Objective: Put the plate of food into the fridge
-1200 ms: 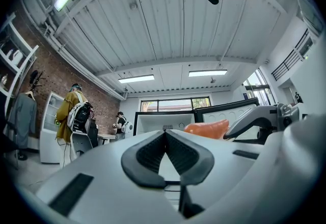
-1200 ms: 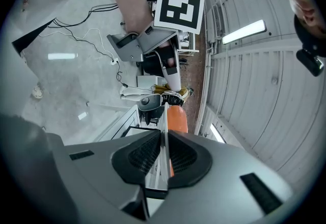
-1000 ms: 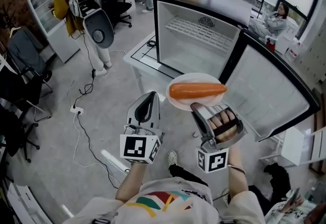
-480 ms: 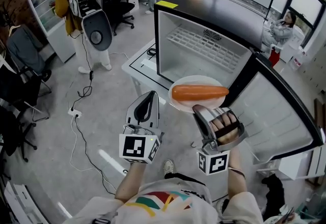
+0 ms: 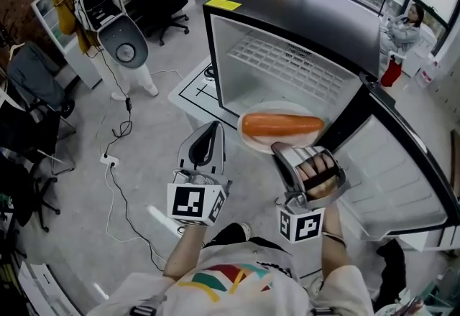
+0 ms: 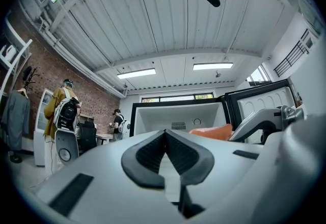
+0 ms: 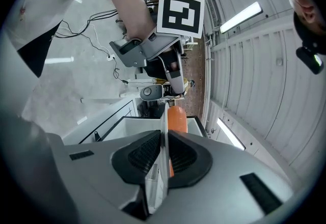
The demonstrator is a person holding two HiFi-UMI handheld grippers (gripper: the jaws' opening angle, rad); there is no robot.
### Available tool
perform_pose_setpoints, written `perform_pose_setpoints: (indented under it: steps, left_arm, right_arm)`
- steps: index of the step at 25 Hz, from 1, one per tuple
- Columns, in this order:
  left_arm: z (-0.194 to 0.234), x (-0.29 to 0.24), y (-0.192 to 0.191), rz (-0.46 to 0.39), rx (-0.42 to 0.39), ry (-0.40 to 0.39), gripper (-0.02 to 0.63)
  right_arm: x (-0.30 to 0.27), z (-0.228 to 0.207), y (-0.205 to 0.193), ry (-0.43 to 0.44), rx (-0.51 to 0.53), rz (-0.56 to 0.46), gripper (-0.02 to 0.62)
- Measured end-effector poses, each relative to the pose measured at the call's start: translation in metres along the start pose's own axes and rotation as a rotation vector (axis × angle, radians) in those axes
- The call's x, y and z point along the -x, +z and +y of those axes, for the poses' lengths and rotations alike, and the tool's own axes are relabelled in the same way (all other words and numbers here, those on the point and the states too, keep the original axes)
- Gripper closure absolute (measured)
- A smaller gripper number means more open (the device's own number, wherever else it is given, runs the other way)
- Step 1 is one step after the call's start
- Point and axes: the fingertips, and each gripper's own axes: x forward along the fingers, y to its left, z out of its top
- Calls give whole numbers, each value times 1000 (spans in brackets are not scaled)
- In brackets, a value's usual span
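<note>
Right gripper [image 5: 277, 151] is clamped on the near rim of the plate [image 5: 249, 139], thin edge pinched between the pads. It holds the plate level, likely so the long orange food [image 5: 282, 125] doesn't roll off. The plate hangs in the air just ahead of that gripper, at the mouth of the open fridge [image 5: 302, 16], not inside yet. Left gripper [image 5: 213, 129] sits just left of the right one, jaws together, nothing in them; probably idle since the door [image 5: 402, 156] is swung wide. The head view hides the pinch point under the jaws. The plate covers the fridge floor, and only the wire shelf [image 5: 287, 67] shows beyond it. Can't tell if the food is carrot or sausage.
</note>
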Motion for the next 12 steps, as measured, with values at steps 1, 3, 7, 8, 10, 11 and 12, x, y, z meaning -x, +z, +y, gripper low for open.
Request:
perform_pose_setpoints:
  steps: [1, 3, 7, 8, 10, 11, 12]
  left_arm:
    - [1, -3, -1, 2, 3, -1, 600]
    - [2, -9, -3, 3, 10, -8, 600]
    - [1, -26, -2, -5, 10, -45, 600]
    - [1, -31, -4, -7, 13, -57, 600]
    - [1, -41, -8, -10, 24, -79, 600]
    - [1, -47, -10, -11, 30, -90, 600]
    - [3, -52, -12, -10, 34, -101, 600]
  right_arm:
    - [-2, 1, -1, 2, -6, 1, 557]
    - [-4, 1, -5, 4, -15, 8, 557]
    - [-10, -1, -17, -3, -22, 45, 557]
    - [-11, -1, -19, -2, -26, 54, 557]
    - [-16, -1, -25, 2, -28, 77, 557]
    - [-20, -1, -28, 4, -27, 90, 557]
    - [-25, 0, -31, 6, -27, 103, 557]
